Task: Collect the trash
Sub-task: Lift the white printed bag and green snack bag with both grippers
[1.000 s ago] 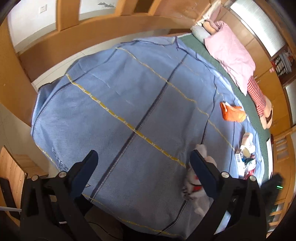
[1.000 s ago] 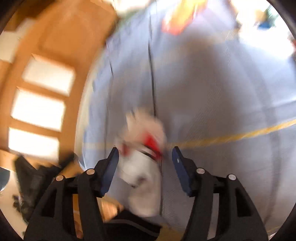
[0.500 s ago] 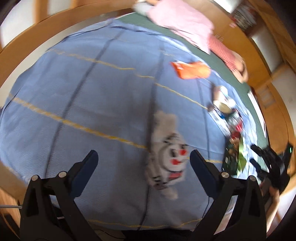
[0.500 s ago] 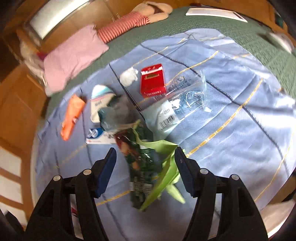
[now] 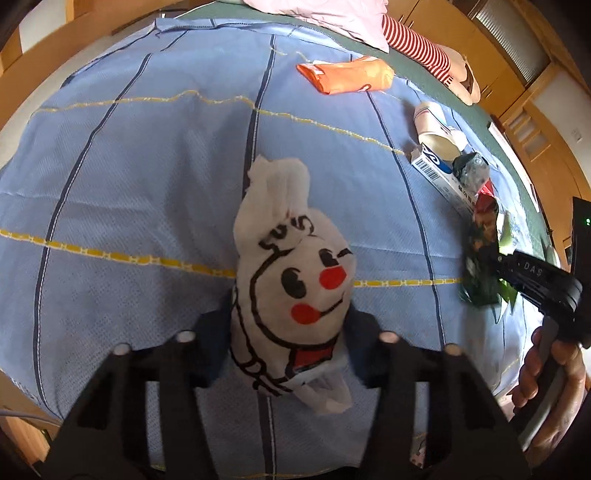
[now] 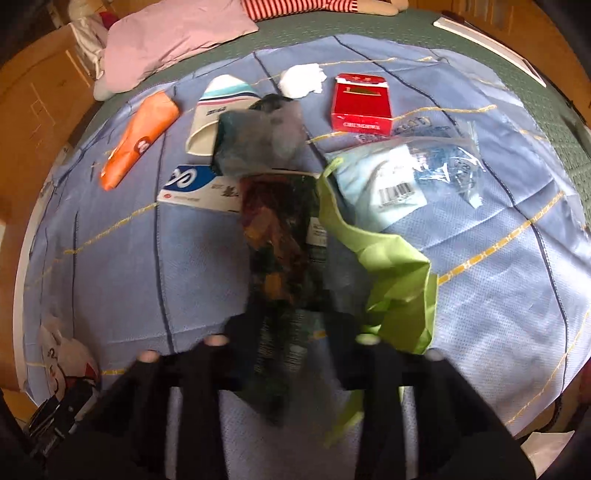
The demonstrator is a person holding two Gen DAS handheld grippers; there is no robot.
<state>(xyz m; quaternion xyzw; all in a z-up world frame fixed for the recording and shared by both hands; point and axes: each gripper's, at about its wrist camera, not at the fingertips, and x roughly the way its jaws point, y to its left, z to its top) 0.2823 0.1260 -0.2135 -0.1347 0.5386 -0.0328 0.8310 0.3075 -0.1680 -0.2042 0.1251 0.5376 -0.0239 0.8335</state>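
Note:
My left gripper (image 5: 288, 328) is shut on a white plastic bag with a cartoon face (image 5: 291, 284), which lies on the blue cloth (image 5: 147, 166). My right gripper (image 6: 291, 332) is shut on a dark green snack wrapper (image 6: 280, 243); it also shows at the right of the left wrist view (image 5: 480, 266). Around it lie a light green wrapper (image 6: 391, 269), a clear plastic bag (image 6: 413, 162), a red cigarette box (image 6: 362, 107), a paper cup (image 6: 218, 110), an orange packet (image 6: 144, 136), a blue-white box (image 6: 195, 184) and a white tissue (image 6: 301, 79).
A pink pillow (image 6: 173, 40) and a red-striped soft toy (image 5: 417, 40) lie on the green mat (image 6: 480, 62) beyond the cloth. Wooden bed frame and cabinets (image 5: 461, 33) surround the bed.
Both grippers have moved in and closed: the left on the white cartoon bag, the right on the dark green wrapper. Both were open half a second ago.

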